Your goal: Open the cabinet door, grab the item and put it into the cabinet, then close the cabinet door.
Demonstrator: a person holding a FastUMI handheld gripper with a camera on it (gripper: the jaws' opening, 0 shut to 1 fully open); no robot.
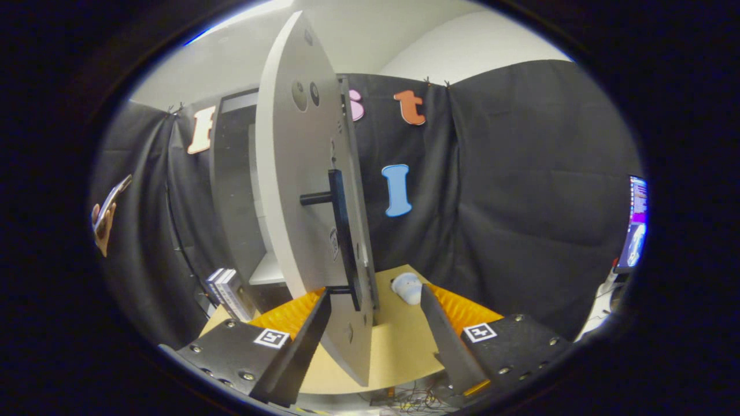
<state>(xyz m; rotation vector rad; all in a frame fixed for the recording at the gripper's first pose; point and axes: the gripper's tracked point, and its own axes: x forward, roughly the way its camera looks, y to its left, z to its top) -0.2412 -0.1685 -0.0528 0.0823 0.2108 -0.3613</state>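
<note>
Handheld two-finger claw (376, 300), seen from its own camera

Two long, flat, blade-like fingers (300, 346) taper forward from wide black mounting plates (231, 346). Each plate carries a square black-and-white fiducial marker (272, 338) near the finger's root and several round silver screws (247, 376) along its edges. Ribbed orange panels (286, 315) sit just behind the fingers.

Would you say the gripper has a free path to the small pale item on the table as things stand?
Probably yes: the gripper is open, and the pale item lies just beyond its fingers on the table, right of the open cabinet door, whose edge stands between the fingers.
</note>
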